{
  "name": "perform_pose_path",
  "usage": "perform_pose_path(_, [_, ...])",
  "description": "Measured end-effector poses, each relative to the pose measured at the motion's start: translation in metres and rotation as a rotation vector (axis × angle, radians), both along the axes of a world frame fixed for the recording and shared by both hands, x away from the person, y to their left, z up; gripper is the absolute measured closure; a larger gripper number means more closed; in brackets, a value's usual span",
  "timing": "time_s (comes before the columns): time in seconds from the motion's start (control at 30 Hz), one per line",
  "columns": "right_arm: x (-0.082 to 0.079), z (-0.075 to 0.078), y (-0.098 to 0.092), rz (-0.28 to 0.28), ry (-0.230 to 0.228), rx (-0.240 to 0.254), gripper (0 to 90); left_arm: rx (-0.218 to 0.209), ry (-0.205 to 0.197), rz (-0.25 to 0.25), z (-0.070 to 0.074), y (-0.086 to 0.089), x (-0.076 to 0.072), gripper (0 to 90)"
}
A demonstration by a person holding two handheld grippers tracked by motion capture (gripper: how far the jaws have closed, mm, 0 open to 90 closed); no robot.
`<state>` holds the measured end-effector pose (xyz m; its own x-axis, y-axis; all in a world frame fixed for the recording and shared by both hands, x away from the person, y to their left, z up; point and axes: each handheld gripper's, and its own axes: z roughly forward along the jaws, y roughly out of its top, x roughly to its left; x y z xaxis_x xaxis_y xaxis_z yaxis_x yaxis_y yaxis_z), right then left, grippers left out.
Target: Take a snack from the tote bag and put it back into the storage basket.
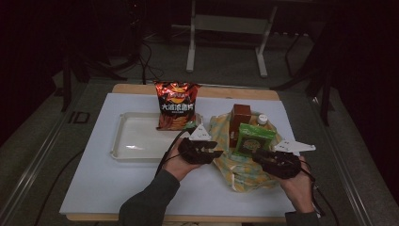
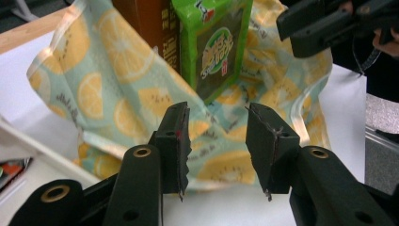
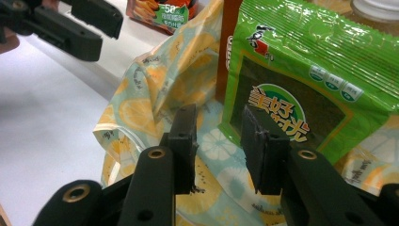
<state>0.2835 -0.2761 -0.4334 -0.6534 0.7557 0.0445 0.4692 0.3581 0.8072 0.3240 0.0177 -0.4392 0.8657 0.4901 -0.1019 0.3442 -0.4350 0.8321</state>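
A lemon-print bag point(image 1: 244, 172) lies open on the white table top, right of centre. Inside it stand a green seaweed packet point(image 1: 254, 139), a brown carton point(image 1: 241, 117) and a white-capped bottle point(image 1: 262, 119). My left gripper point(image 1: 216, 153) hovers at the bag's left edge, open, with nothing between its jaws; in its own view point(image 2: 217, 110) the bag's cloth point(image 2: 108, 94) and the green packet point(image 2: 216, 47) lie just beyond the tips. My right gripper point(image 1: 257, 155) is at the bag's right front, also open and empty point(image 3: 219, 113), close to the green packet point(image 3: 301, 80).
A red chip bag point(image 1: 176, 106) stands upright at the back edge of a white tray point(image 1: 131, 136) on the left half of the table. The table's front edge is near the person's forearms. Dark floor, cables and a metal frame lie beyond.
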Motion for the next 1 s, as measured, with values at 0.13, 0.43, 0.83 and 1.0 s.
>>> perform_pose_path(0.13, [-0.001, 0.000, -0.001, 0.008, 0.000, -0.004, 66.1, 0.019, -0.015, 0.007, 0.003, -0.006, 0.007, 59.8])
perform_pose_path(0.43, [-0.001, -0.001, -0.001, 0.004, 0.008, -0.022, 66.6, 0.021, -0.017, -0.020, 0.009, -0.013, 0.026, 55.1])
perform_pose_path(0.83, [-0.004, 0.003, -0.001, 0.006, -0.012, -0.044, 64.2, -0.012, -0.023, -0.006, 0.023, -0.012, 0.052, 44.3])
perform_pose_path(1.0, [-0.003, 0.002, -0.001, 0.002, -0.010, -0.042, 63.6, -0.023, -0.017, 0.015, 0.029, -0.013, 0.062, 38.0])
